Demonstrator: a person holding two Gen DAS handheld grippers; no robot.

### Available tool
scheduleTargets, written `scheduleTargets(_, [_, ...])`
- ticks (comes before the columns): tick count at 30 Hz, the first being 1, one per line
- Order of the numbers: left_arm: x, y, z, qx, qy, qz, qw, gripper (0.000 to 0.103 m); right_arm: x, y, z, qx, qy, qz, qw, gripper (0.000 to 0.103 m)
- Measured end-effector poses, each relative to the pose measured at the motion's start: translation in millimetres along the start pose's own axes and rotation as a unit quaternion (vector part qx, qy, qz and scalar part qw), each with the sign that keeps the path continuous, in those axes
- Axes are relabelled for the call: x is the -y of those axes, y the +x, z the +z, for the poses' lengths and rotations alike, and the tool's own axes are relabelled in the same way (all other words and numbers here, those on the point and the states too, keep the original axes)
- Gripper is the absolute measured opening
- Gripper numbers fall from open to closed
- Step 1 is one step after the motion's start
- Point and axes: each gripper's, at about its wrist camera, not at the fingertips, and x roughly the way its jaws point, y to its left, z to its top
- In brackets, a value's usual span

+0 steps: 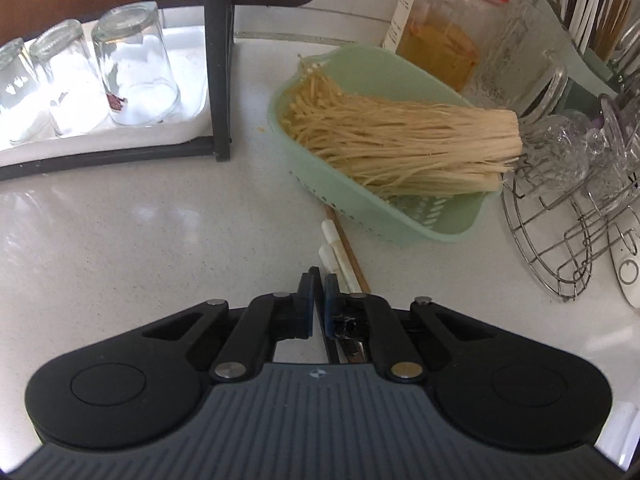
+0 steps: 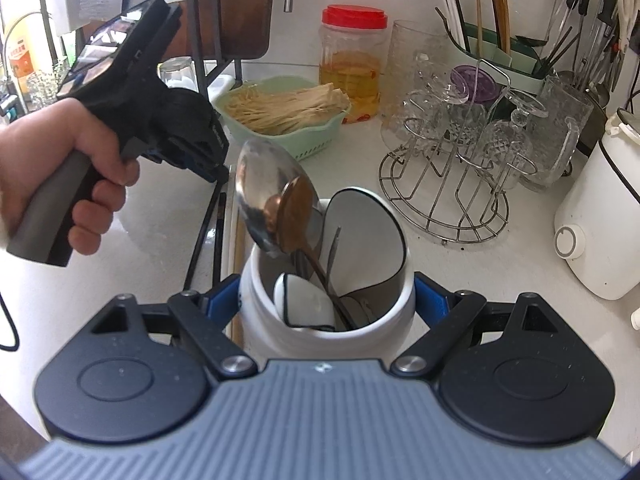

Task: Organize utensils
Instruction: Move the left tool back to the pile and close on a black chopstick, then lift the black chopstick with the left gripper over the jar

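Right gripper [image 2: 326,306] clamps white holder [image 2: 260,312]; left gripper [image 1: 318,286] clenched on black chopstick [image 2: 200,240]; thin, stiff, slippery; grasp mid-shaft.

The right gripper [image 2: 326,306] clamps a white utensil holder [image 2: 288,312], its blue pads pressed on either side. Spoons [image 2: 272,204] stand in it (one steel, one copper-coloured). To the left, a hand [image 2: 68,176] holds the left gripper [image 2: 219,174] over chopsticks [image 2: 212,232] lying on the white counter [image 2: 480,280]. Farther off sits a green basket [image 2: 316,136] of noodles.
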Motion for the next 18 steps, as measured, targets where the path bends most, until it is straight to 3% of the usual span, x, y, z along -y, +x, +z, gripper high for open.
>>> scheduleTargets(7, [2,-3,-2,-0.002,0.013,-0.003,0.9999,0.004,-1,0,0,-0.001,-0.003,0.000,1.000,0.091])
scheduleTargets(9, [3,-10,-6,0.002,0.013,-0.009,0.9999,0.000,0,0,0,0.000,-0.003,0.000,1.000,0.091])
scheduleTargets(18, [1,-45,-24,0.014,0.000,-0.033,0.9994,0.000,1,-1,-2,0.007,-0.012,0.009,1.000,0.091])
